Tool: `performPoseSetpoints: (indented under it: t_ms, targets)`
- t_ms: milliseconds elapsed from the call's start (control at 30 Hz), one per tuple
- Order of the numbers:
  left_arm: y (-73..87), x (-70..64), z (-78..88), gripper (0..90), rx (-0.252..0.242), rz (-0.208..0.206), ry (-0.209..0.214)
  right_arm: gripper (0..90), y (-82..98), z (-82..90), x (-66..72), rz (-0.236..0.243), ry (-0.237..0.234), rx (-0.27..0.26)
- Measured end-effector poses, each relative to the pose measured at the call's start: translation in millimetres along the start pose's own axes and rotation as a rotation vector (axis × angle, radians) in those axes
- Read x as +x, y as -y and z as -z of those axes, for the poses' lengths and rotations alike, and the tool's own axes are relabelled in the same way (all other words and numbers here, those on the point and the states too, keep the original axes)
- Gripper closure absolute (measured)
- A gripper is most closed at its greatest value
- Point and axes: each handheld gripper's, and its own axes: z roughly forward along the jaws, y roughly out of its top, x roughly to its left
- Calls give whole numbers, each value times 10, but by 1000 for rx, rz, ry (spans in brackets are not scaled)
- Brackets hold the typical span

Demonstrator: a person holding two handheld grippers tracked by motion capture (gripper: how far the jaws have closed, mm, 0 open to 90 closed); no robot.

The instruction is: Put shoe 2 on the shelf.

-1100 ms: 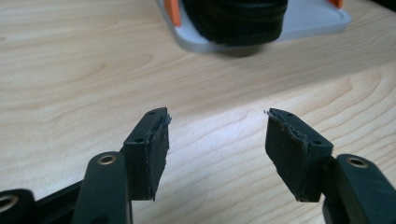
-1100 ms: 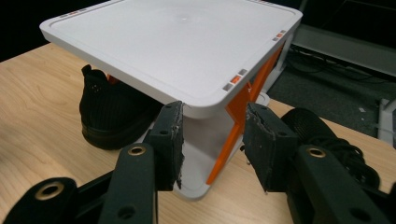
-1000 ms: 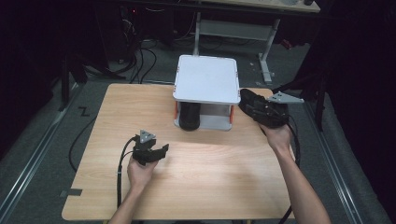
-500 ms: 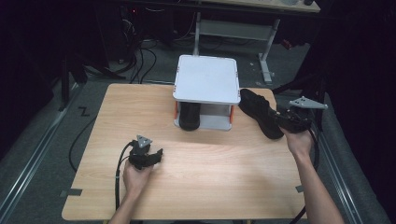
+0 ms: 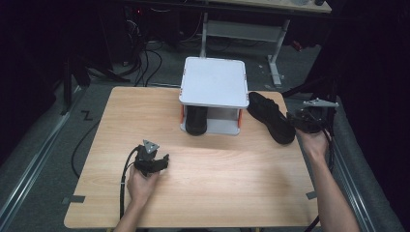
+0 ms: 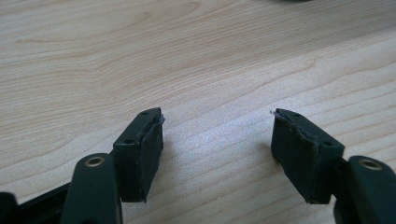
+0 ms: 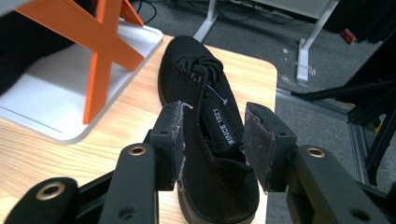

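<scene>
Shoe (image 7: 210,135) released ("SINCE 1921" tongue)

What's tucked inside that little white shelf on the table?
Under the white shelf's top sits a black shoe, toe end poking out the front. Its back part is covered by the top, so I cannot see how far in it reaches.

Black jaws, brass rivets, grey plates

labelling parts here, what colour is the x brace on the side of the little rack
Orange, seen best in the right gripper view: the X-shaped plastic brace on the white two-tier rack.
</scene>
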Motion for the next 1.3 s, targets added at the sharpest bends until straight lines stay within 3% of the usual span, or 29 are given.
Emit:
performPoseSetpoints:
  t_ms: [233,433,667,1000,1300]
  targets:
    - [-1,-2,0,344,1,0,-1,572,12,-142,-120,-35,-29,38]
    - [-1,-4,0,337,2,-1,1,575,47,-246,-128,-12,-37,82]
    - [0,-6,-1,331,2,-3,4,574,73,-373,-63,33,-41,121]
    - [1,-10,1,326,3,-5,6,587,69,-464,-16,21,-78,146]
    - [3,-12,2,325,2,-6,7,601,92,-621,88,65,-81,205]
